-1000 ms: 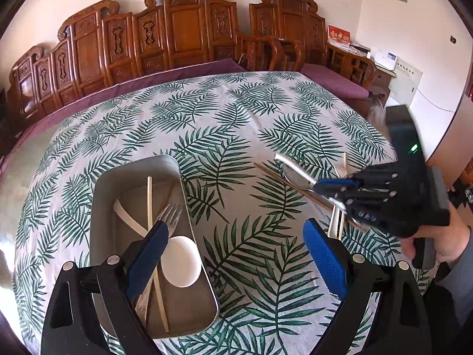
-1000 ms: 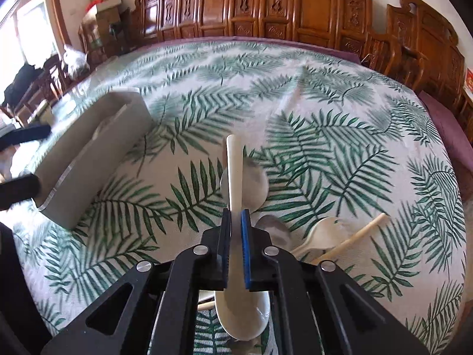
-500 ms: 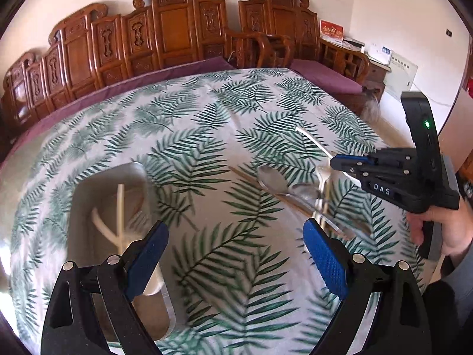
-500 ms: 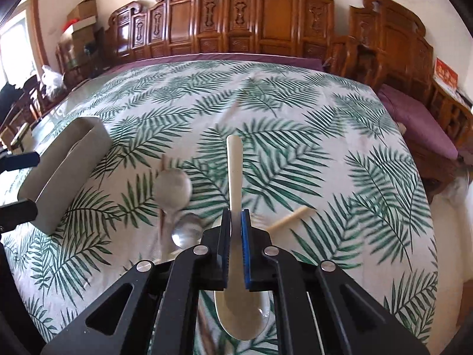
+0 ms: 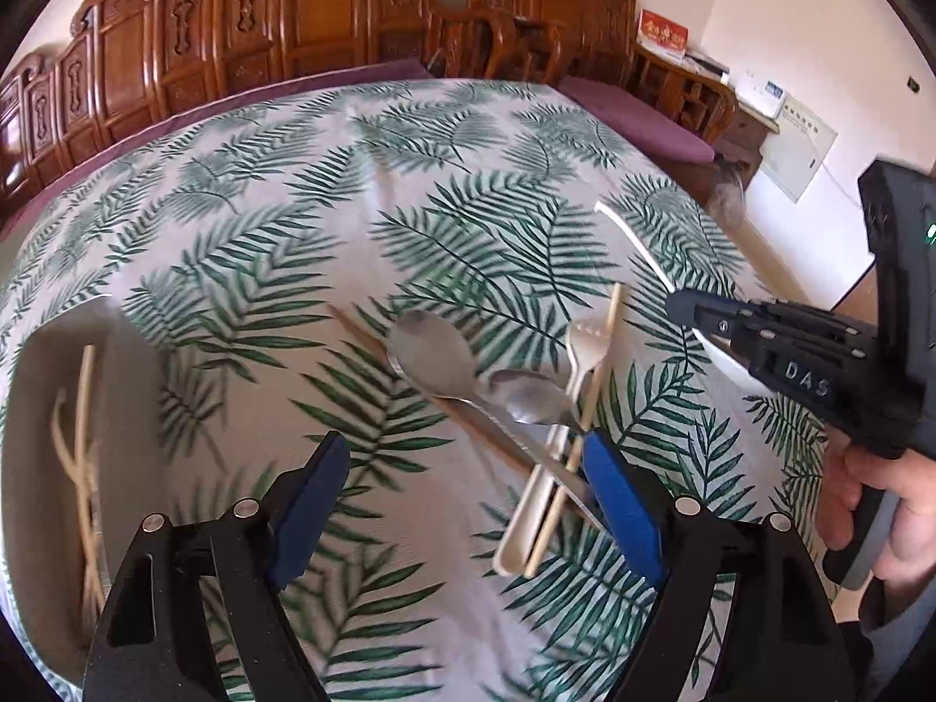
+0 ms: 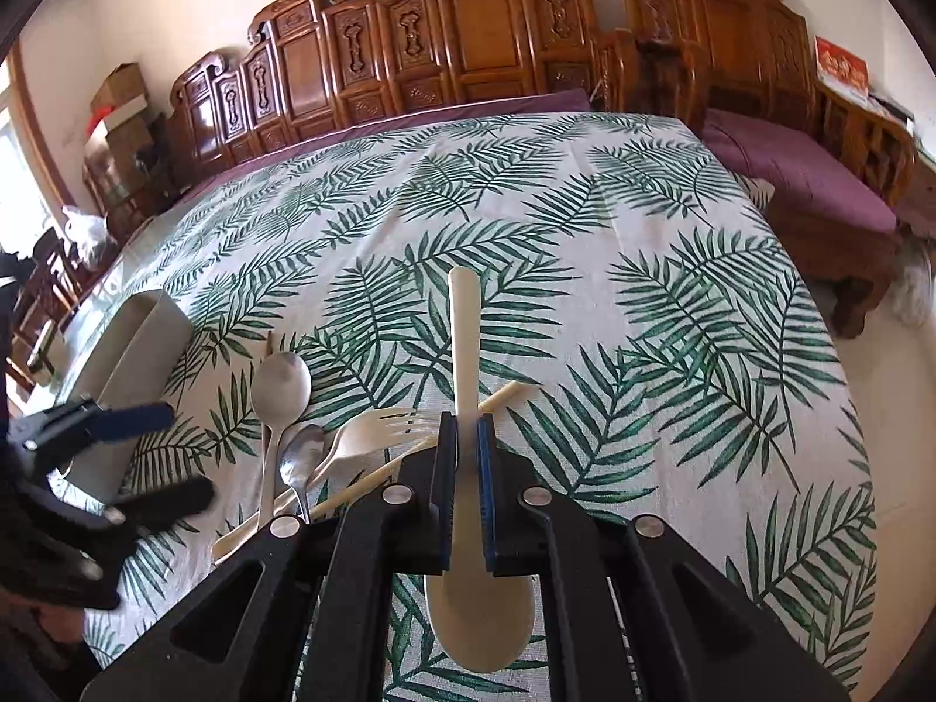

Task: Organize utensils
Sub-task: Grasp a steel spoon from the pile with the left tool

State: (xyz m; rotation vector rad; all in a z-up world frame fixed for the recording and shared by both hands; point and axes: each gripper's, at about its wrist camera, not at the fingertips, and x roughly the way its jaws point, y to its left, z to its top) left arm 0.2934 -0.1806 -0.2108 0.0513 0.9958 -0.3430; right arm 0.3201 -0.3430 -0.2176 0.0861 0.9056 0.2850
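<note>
My right gripper (image 6: 465,444) is shut on a white spoon (image 6: 465,345), handle pointing forward, bowl under the jaws, lifted above the table; it also shows in the left wrist view (image 5: 681,307). My left gripper (image 5: 465,488) is open and empty, low over the cloth, its right pad beside a pile of utensils: a large metal spoon (image 5: 433,360), a small metal spoon (image 5: 529,401), a cream fork (image 5: 582,351) and chopsticks (image 5: 591,403). The grey metal tray (image 5: 41,409) at far left holds chopsticks and other utensils.
The table carries a palm-leaf cloth (image 6: 526,222). Carved wooden chairs (image 6: 468,35) ring its far side. The tray also shows at the left in the right wrist view (image 6: 134,351). The table edge drops off at the right (image 6: 848,351).
My left gripper has swung right, from over the tray to the utensil pile. My right gripper has lifted the white spoon and drawn back to the right of the pile.
</note>
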